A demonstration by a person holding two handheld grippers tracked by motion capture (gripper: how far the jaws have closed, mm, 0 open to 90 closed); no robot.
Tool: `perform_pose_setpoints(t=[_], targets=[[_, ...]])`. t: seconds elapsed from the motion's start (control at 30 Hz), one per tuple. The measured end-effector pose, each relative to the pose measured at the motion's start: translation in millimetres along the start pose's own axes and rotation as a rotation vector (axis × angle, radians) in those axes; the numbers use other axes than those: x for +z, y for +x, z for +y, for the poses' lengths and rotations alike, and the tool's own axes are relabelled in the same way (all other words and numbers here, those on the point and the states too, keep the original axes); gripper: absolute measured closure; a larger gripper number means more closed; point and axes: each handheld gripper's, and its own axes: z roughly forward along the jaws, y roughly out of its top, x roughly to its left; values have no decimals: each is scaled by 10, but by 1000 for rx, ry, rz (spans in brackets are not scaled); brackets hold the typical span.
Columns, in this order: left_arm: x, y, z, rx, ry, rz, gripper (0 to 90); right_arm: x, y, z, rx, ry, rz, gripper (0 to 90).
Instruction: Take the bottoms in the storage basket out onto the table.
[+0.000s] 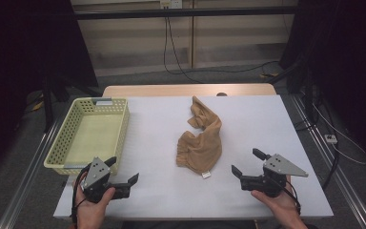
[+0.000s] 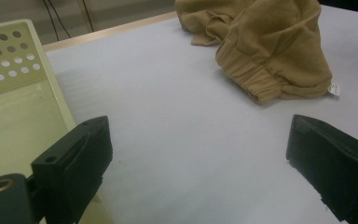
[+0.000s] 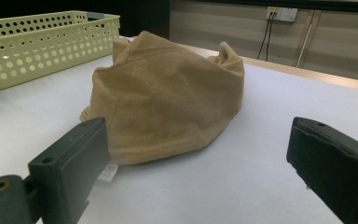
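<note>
Tan garment [image 1: 200,143] lies crumpled mid-table, untouched; elastic cuff faces near-left; small white tag at its near edge.

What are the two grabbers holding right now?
Nothing. The left gripper and right gripper are both open and apart from the crumpled tan garment on the white table.

You have 1 tan garment [image 1: 199,143] and 1 yellow perforated basket [image 1: 71,128] on 1 white table [image 1: 257,124], and you hold 2 grippers: 1 left gripper [image 1: 123,171], 1 right gripper [image 1: 248,163].
</note>
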Motion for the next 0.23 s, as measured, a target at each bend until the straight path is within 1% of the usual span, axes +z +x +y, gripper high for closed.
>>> perform_pose_setpoints(t=[0.23], targets=[[17, 0, 20, -2, -9, -2, 71, -11, -14, -8, 10, 3, -4, 51]])
